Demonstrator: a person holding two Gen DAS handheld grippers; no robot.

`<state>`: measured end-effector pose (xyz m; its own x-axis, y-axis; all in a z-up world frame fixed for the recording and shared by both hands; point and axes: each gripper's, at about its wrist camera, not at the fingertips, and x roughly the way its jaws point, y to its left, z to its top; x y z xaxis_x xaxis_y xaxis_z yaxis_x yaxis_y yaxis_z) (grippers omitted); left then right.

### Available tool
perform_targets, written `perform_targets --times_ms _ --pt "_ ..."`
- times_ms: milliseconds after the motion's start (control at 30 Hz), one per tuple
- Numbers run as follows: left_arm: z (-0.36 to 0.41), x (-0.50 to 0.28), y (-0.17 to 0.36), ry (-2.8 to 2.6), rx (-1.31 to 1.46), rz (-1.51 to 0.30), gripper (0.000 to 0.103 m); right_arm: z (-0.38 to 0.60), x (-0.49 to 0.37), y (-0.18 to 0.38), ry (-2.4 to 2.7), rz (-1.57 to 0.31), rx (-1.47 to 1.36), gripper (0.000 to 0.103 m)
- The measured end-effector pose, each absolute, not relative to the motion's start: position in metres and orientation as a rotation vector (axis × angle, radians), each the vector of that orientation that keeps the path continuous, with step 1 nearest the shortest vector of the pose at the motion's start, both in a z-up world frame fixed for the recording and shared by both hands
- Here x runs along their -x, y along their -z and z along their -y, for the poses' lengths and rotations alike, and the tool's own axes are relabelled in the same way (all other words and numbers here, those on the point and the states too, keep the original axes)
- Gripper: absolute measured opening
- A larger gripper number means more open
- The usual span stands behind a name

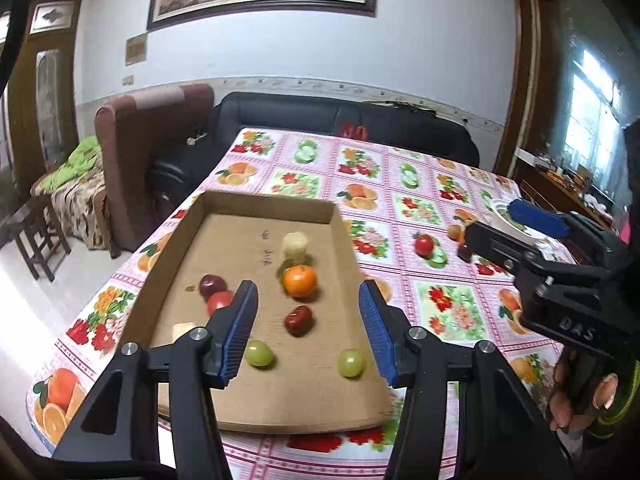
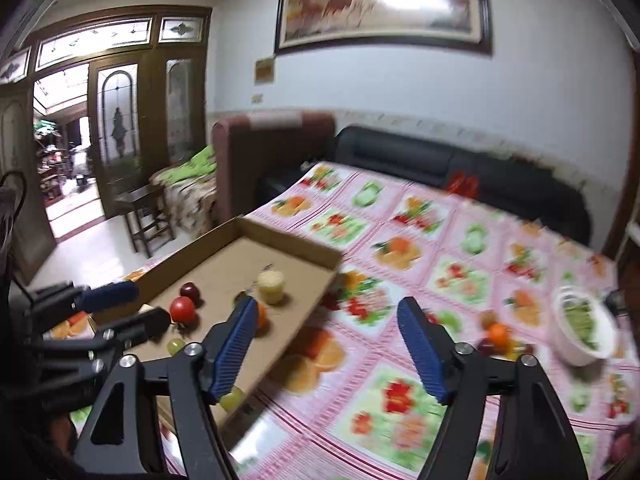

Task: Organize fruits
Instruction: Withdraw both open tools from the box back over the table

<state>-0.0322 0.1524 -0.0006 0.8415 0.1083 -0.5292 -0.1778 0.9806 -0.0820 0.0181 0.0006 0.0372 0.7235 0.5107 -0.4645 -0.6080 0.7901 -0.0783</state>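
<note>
Left wrist view shows the left gripper point(image 1: 308, 320) above the near part of a shallow cardboard tray point(image 1: 264, 204), its blue fingers point(image 1: 240, 328) spread wide with nothing between them. Inside the tray lie an orange point(image 1: 300, 280), a pale yellow fruit point(image 1: 295, 245), two dark red fruits point(image 1: 298, 319), a red tomato point(image 1: 218, 301) and two green grapes point(image 1: 259, 353). At the right of this frame the right gripper point(image 1: 516, 232) points toward the loose fruits point(image 1: 424, 245) on the worktop point(image 1: 440, 308), beside a white bowl point(image 1: 500, 212). Right wrist view, which is blurred, shows the right gripper point(image 2: 326, 344) fingers also wide and empty, over the flowered cloth between the tray and the bowl point(image 2: 584, 328). I judge that the sorting is partly done: many fruits are in the tray, some small ones point(image 2: 498, 336) wait near the bowl in the right of the frame. The next move probably calls for the right gripper to go to that group, choose one round piece, and close gently, because such smooth fruits can roll away.
</note>
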Motion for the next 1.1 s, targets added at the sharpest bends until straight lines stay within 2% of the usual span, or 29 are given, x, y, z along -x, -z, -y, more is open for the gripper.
perform_targets --times_ms 200,300,400,467,500,533,733,933,1100 --pt "-0.125 0.034 -0.009 -0.104 0.103 -0.545 0.051 0.041 0.004 -0.048 -0.533 -0.385 0.252 0.077" --pt "-0.111 0.035 -0.015 -0.089 0.094 -0.535 0.058 0.061 0.011 -0.05 -0.501 -0.377 0.236 0.077" --pt "-0.097 0.034 -0.021 -0.084 0.074 -0.535 0.059 0.081 0.017 -0.052 -0.472 -0.376 0.212 0.079" --pt "-0.084 0.029 -0.023 -0.092 0.052 -0.562 0.066 0.093 0.019 -0.052 -0.452 -0.379 0.199 0.079" --pt "-0.079 0.026 -0.024 -0.099 0.044 -0.579 0.075 0.099 0.02 -0.051 -0.446 -0.383 0.193 0.08" --pt "-0.075 0.024 -0.023 -0.111 0.035 -0.594 0.077 0.107 0.021 -0.051 -0.438 -0.39 0.18 0.08" --pt "-0.041 0.011 -0.012 -0.123 -0.038 -0.722 0.077 0.147 0.028 -0.048 -0.376 -0.459 0.115 0.083" --pt "-0.014 0.001 0.024 -0.042 -0.04 -0.893 0.077 0.18 0.028 -0.028 -0.27 -0.609 0.055 0.084" --pt "0.001 -0.001 0.035 -0.018 -0.062 -0.936 0.077 0.195 0.027 -0.01 -0.197 -0.698 0.041 0.084"
